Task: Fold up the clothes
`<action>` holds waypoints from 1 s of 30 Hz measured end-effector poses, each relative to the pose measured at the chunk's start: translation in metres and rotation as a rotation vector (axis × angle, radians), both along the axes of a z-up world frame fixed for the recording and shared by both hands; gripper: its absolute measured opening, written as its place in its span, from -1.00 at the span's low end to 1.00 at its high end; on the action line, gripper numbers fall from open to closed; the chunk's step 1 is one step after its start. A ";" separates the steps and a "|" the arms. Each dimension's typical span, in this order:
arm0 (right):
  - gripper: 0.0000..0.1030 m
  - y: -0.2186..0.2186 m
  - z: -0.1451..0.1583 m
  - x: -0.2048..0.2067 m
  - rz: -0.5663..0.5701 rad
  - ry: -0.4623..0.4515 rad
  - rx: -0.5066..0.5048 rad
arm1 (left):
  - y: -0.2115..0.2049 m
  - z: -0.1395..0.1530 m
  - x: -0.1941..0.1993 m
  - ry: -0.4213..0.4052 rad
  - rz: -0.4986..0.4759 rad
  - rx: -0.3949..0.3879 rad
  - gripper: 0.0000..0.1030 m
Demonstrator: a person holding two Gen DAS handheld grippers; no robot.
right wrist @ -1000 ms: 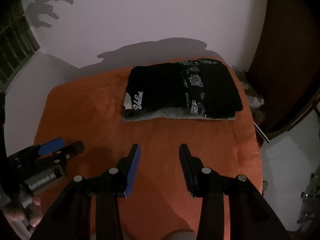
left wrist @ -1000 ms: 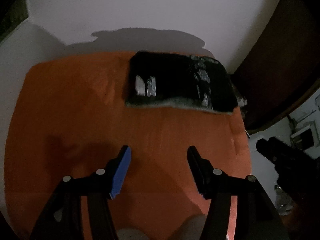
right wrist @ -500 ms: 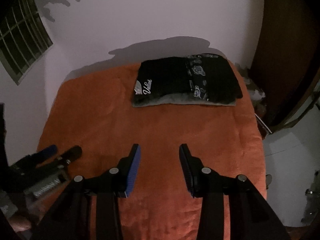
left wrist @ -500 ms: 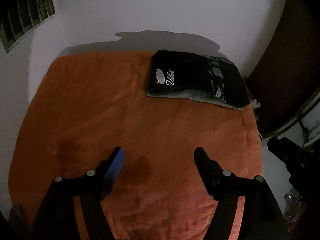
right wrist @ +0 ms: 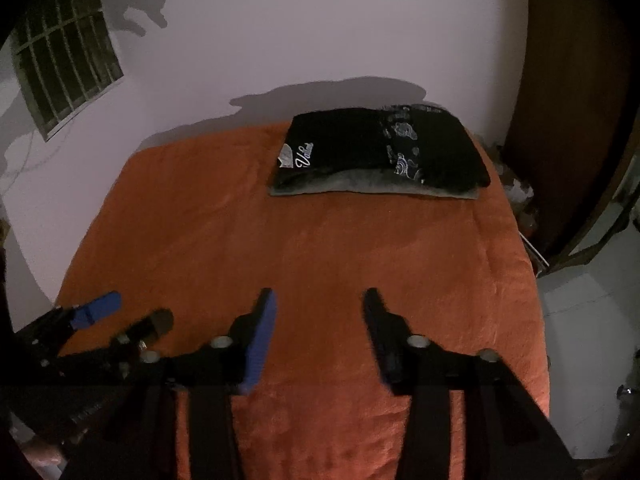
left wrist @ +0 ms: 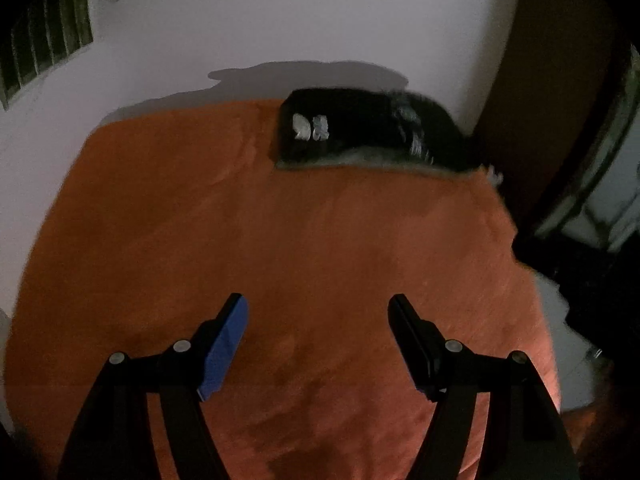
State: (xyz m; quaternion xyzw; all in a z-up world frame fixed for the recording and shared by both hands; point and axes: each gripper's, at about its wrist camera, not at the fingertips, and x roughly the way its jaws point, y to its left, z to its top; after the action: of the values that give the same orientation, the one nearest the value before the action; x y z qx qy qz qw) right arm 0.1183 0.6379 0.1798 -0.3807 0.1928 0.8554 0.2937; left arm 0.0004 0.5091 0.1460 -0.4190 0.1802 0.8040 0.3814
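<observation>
- At the far left of the right wrist view, low in the frame, the left gripper (right wrist: 124, 314) reached in over the orange blanket (right wrist: 304, 248), its blue pad (right wrist: 98, 309) and dark pad well apart and nothing between them.
- In the lower middle of its own view, the left gripper (left wrist: 318, 322) stood spread wide over bare blanket (left wrist: 280, 240); its jaws had just been opening, with only orange pile showing in the gap.
- In the lower middle of the right wrist view, the right gripper (right wrist: 318, 312) was also parted, less widely; its jaws had just been opening too, and they pinched nothing.
- In the upper middle-right of both views, against the pale wall (right wrist: 320, 32), lay the folded black garment (right wrist: 380, 148), with white script near its left end and a pale printed band right of centre. It was blurred in the left view (left wrist: 368, 128).
- Under the black garment a grey layer (right wrist: 360, 184) showed along the near edge; whether it was a separate piece or a lining I could not tell.
- The stack looked soft, light and limp, likely to sag and slide apart if lifted by one corner. The safer hold seemed to be the near edge at both ends, pinching all layers together.
- At the far right stood a dark wooden door (right wrist: 576, 100), well clear of both tongs.
</observation>
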 end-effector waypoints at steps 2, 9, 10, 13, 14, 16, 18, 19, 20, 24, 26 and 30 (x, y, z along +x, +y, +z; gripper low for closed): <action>0.11 -0.016 -0.007 0.006 -0.005 -0.009 0.038 | -0.017 -0.009 0.008 0.010 -0.013 0.010 0.43; 0.52 -0.070 -0.053 0.038 -0.009 -0.016 0.080 | -0.066 -0.043 0.029 -0.031 0.007 0.068 0.44; 0.53 -0.078 -0.060 0.043 -0.017 -0.017 0.088 | -0.070 -0.049 0.031 -0.038 0.015 0.066 0.44; 0.53 -0.093 -0.075 0.050 -0.010 -0.036 0.085 | -0.082 -0.066 0.041 -0.057 0.026 0.065 0.44; 0.55 -0.097 -0.081 0.052 -0.008 -0.045 0.086 | -0.085 -0.071 0.044 -0.055 0.027 0.065 0.44; 0.62 -0.104 -0.090 0.053 0.003 -0.080 0.082 | -0.087 -0.078 0.047 -0.057 0.013 0.063 0.44; 0.62 -0.108 -0.098 0.052 0.018 -0.106 0.074 | -0.089 -0.085 0.048 -0.064 0.016 0.053 0.44; 0.62 -0.110 -0.101 0.053 0.016 -0.110 0.071 | -0.090 -0.088 0.049 -0.066 0.014 0.047 0.44; 0.63 -0.110 -0.103 0.053 0.017 -0.114 0.062 | -0.090 -0.090 0.050 -0.067 0.011 0.041 0.44; 0.65 -0.108 -0.113 0.050 0.007 -0.127 0.032 | -0.093 -0.096 0.053 -0.061 0.004 0.011 0.44; 0.66 -0.107 -0.116 0.049 0.004 -0.130 0.019 | -0.096 -0.097 0.054 -0.052 0.002 0.005 0.44; 0.66 -0.110 -0.119 0.047 0.006 -0.121 0.009 | -0.101 -0.094 0.053 -0.051 0.018 0.022 0.44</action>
State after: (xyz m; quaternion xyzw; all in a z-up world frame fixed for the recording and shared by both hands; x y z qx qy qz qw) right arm 0.1656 0.5276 0.0609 -0.4311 0.1698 0.8325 0.3038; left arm 0.0538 0.4079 0.0522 -0.4368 0.1577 0.7984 0.3832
